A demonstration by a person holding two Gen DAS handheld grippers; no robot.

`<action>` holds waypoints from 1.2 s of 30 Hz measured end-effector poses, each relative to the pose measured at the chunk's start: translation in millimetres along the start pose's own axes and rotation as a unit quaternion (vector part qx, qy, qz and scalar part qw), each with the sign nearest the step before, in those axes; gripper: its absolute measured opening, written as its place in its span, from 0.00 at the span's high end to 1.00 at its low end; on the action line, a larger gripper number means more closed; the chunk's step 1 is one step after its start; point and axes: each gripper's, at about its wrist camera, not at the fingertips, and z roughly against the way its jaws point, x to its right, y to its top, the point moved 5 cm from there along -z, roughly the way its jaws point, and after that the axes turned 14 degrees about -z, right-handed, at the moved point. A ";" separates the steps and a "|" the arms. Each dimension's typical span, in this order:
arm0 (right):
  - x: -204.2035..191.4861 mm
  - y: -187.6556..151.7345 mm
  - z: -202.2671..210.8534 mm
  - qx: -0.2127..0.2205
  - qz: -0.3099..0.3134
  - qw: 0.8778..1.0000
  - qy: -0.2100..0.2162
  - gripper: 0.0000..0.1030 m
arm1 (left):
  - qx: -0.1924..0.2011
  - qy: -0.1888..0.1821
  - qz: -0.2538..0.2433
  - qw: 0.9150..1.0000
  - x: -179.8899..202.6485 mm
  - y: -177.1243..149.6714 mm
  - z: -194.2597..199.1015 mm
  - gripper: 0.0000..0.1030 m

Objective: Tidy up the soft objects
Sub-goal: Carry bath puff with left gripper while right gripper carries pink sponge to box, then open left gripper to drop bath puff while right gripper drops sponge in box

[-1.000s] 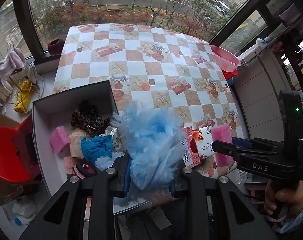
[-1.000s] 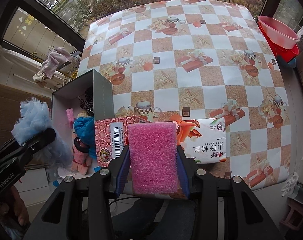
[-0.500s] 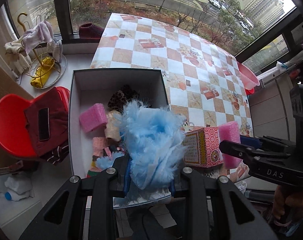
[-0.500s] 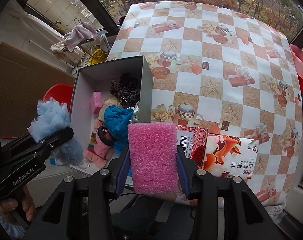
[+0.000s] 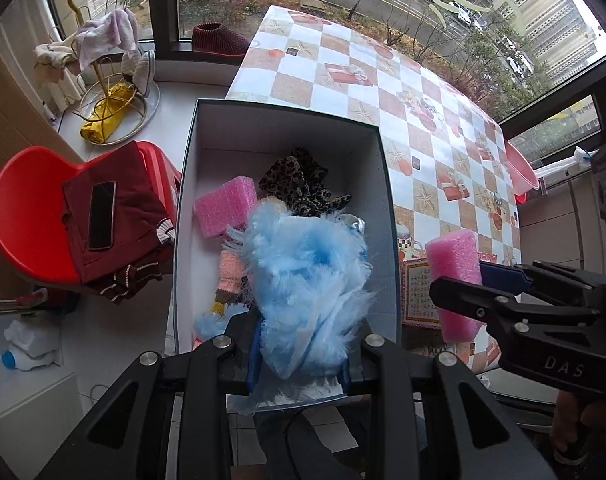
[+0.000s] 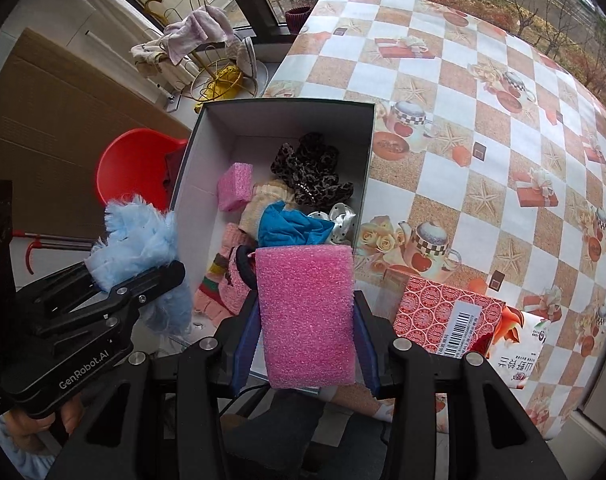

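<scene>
My left gripper [image 5: 299, 360] is shut on a fluffy light-blue soft thing [image 5: 307, 280], held above the near end of an open box [image 5: 291, 116]. My right gripper [image 6: 305, 344] is shut on a pink foam sponge [image 6: 305, 312], which hangs over the box's near right corner [image 6: 363, 184]. Each gripper shows in the other's view: the right gripper [image 5: 479, 284] with its sponge [image 5: 451, 264], the left gripper [image 6: 139, 280] with the fluff [image 6: 135, 240]. In the box lie a second pink sponge [image 5: 225, 212], a leopard-print cloth [image 6: 309, 172], a blue cloth [image 6: 291, 228] and knitted pieces [image 6: 223, 284].
The box sits at the left edge of a table with a checkered cloth [image 6: 483, 128]. A red patterned carton [image 6: 443, 316] and a white packet [image 6: 519, 352] lie beside the box. A red chair [image 5: 27, 216] with clothes and a phone [image 5: 101, 214] stands left of it.
Both grippers have moved left from over the table to above the box, still holding the blue fluff and the pink sponge. Both views have rolled, so the box now fills the middle.
</scene>
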 end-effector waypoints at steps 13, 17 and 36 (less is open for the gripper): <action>-24.5 10.4 -26.7 -0.019 0.028 0.999 -0.008 0.56 | -0.027 0.009 0.019 0.999 -13.9 -9.0 -28.6 0.70; -28.5 16.8 -32.0 -0.020 0.031 0.999 -0.011 0.56 | -0.029 0.012 0.017 0.999 -12.7 -5.9 -33.2 0.70; -33.3 36.6 -9.6 0.011 0.035 0.999 -0.005 0.02 | -0.032 0.094 0.041 0.994 -25.1 -8.1 -23.4 0.21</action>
